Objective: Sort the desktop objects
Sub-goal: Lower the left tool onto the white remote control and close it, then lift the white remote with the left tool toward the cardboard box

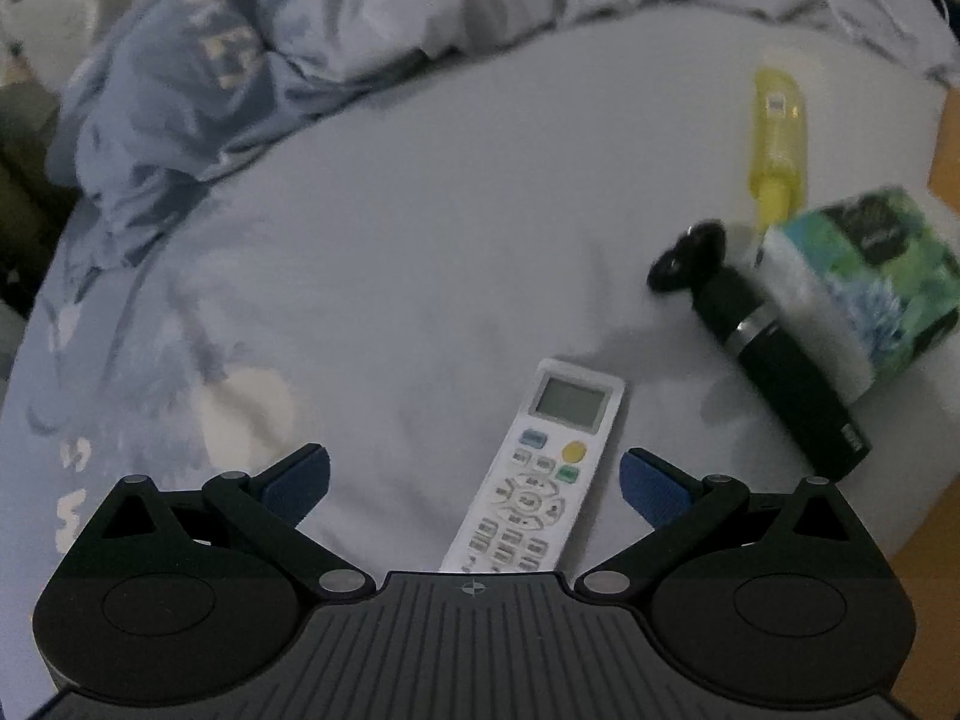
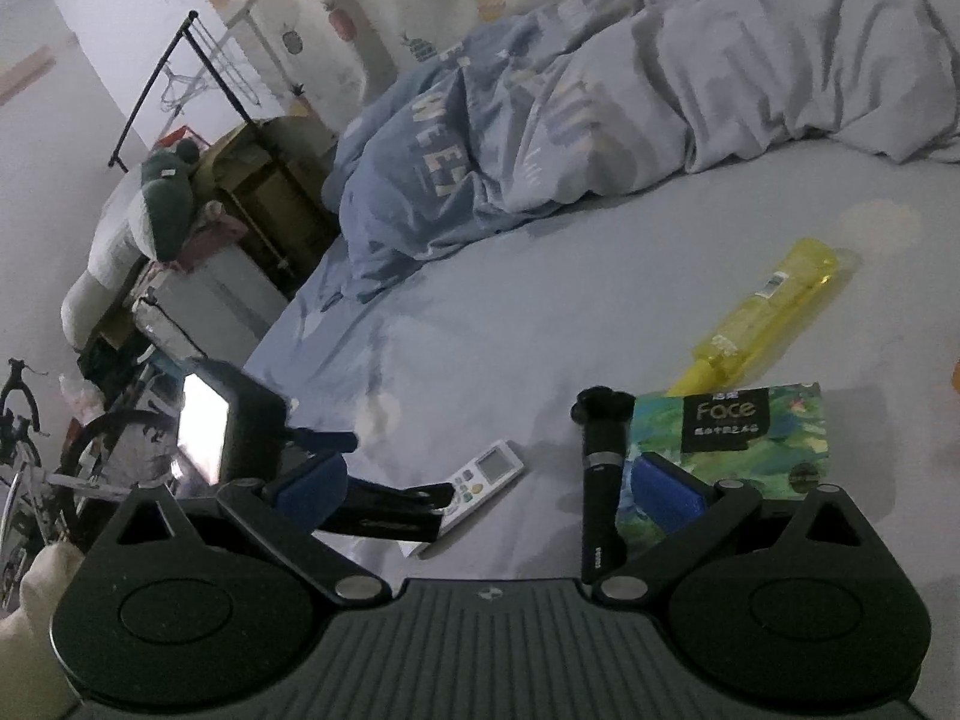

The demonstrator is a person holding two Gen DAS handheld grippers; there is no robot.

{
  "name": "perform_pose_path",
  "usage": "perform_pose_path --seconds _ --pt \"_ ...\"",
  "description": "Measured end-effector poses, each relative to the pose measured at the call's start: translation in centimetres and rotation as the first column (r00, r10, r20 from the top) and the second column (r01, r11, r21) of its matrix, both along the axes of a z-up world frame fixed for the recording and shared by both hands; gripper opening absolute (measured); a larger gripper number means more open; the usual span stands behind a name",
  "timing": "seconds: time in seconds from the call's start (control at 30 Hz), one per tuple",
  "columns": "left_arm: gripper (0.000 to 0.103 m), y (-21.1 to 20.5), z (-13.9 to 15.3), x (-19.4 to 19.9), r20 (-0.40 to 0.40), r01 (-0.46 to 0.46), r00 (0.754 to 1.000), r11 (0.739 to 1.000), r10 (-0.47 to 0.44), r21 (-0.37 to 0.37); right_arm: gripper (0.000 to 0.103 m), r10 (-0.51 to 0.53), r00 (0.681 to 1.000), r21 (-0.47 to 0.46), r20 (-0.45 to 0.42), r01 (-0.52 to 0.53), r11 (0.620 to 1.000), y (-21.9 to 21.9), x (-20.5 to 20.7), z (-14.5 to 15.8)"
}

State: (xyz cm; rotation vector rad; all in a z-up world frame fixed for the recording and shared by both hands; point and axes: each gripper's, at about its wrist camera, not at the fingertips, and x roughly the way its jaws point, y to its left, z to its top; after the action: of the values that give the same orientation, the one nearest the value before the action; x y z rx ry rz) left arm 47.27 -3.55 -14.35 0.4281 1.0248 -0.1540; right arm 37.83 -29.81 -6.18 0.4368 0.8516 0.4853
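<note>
left gripper (image 1: 474,480) wide apart astride the white plastic remote control (image 1: 537,474), near end hidden; right gripper (image 2: 498,480) wide apart, empty, beside the black cylindrical shaver (image 2: 600,480).

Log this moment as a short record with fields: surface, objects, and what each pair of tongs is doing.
surface: pale blue bed sheet, rumpled blue duvet behind
objects: white remote control with grey screen; black cylindrical electric shaver; green floral tissue pack; yellow folded umbrella
shaver: lies against the tissue pack
left tongs: open, around the remote
right tongs: open, empty
</note>
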Motion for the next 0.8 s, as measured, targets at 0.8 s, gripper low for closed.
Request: perform_pose_path --seconds 0.8 --pt "0.089 3.9 -5.9 2.5 -0.163 0.134 0.974 0.981 -0.156 -0.141 0.103 -0.007 0.998 -0.093 -0.063 0.001 0.996 1.7 1.4 -2.2"
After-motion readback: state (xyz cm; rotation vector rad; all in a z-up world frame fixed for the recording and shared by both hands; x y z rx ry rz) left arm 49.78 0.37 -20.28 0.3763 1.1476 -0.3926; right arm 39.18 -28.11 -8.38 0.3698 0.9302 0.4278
